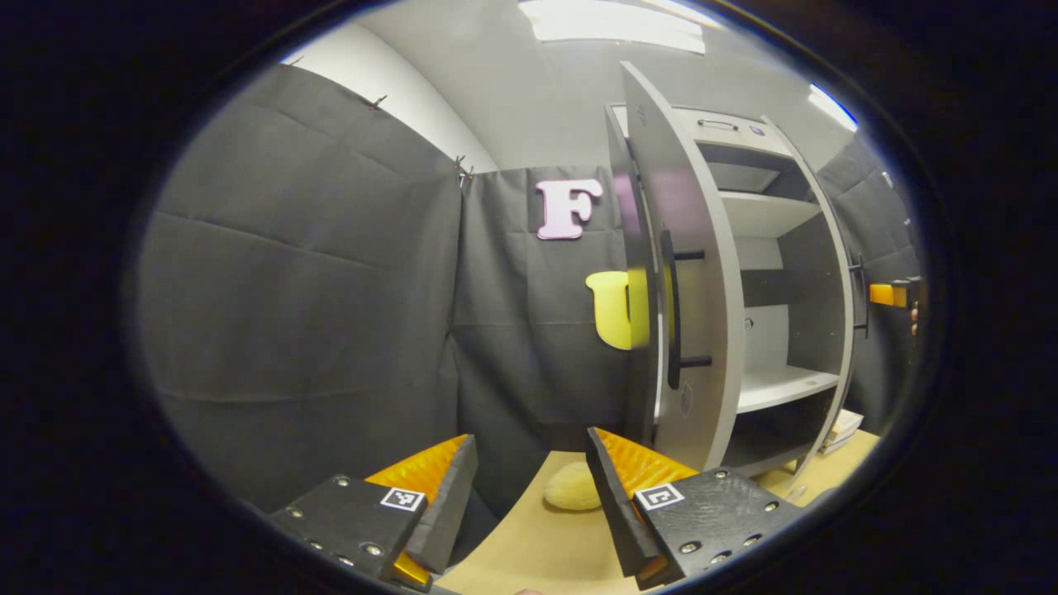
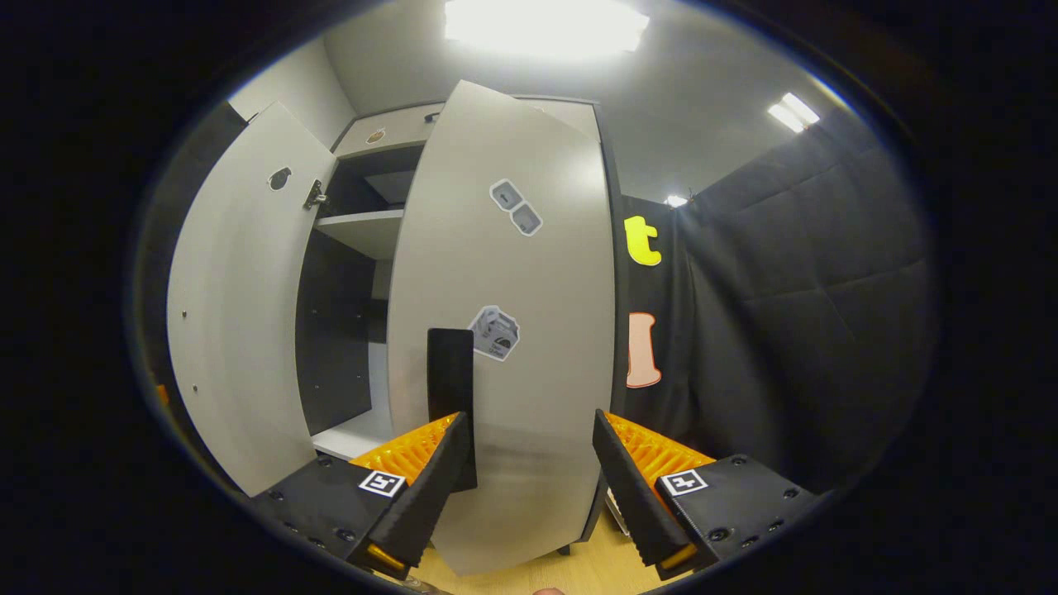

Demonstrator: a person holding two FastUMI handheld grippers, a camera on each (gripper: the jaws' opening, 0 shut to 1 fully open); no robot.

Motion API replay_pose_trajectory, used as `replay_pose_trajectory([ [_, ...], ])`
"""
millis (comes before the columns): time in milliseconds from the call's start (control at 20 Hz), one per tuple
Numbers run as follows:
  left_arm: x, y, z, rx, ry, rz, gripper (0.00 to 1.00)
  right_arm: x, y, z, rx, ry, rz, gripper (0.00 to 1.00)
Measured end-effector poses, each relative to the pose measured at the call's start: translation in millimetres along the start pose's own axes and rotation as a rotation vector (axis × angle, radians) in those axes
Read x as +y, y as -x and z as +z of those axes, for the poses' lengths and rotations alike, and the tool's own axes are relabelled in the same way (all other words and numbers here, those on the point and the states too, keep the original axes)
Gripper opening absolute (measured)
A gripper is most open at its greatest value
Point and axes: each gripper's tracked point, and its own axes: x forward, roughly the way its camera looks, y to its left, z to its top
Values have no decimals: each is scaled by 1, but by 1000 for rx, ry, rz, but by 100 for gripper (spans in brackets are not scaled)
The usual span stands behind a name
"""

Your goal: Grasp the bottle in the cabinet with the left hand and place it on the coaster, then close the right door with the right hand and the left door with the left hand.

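Observation:
The grey cabinet [image 1: 769,215] stands on the table with both doors open, its white shelves bare where I can see them. In the left gripper view the left door [image 1: 686,273] is edge-on with its black handle [image 1: 671,314]. My left gripper [image 1: 531,446] is open and holds nothing, short of that door. A pale yellow round coaster [image 1: 570,487] lies on the table beyond it. My right gripper [image 2: 529,421] is open, close in front of the right door [image 2: 504,330]. That door's black handle [image 2: 450,388] is just behind my left finger. The right gripper [image 1: 897,293] is beside the right door's handle.
The left door [image 2: 240,314] swings wide on the left of the right gripper view, with a dark shelf bay [image 2: 347,330] between the doors. The wooden table [image 1: 529,545] runs under the cabinet. Something white and flat [image 1: 843,430] lies by the cabinet's far side.

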Motion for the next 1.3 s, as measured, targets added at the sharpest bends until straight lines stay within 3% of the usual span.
replay_pose_trajectory([
  [600, -29, -68, 60, -23, 6, -67, 77, -62, 44, -62, 109, 10, -130, 93],
  [650, -32, -72, 65, -28, 11, -70, 77, -67, 47, -65, 117, 5, -136, 96],
  [1300, -59, -80, 85, -55, -35, -64, 77, -130, 71, -76, 140, -17, -186, 96],
])
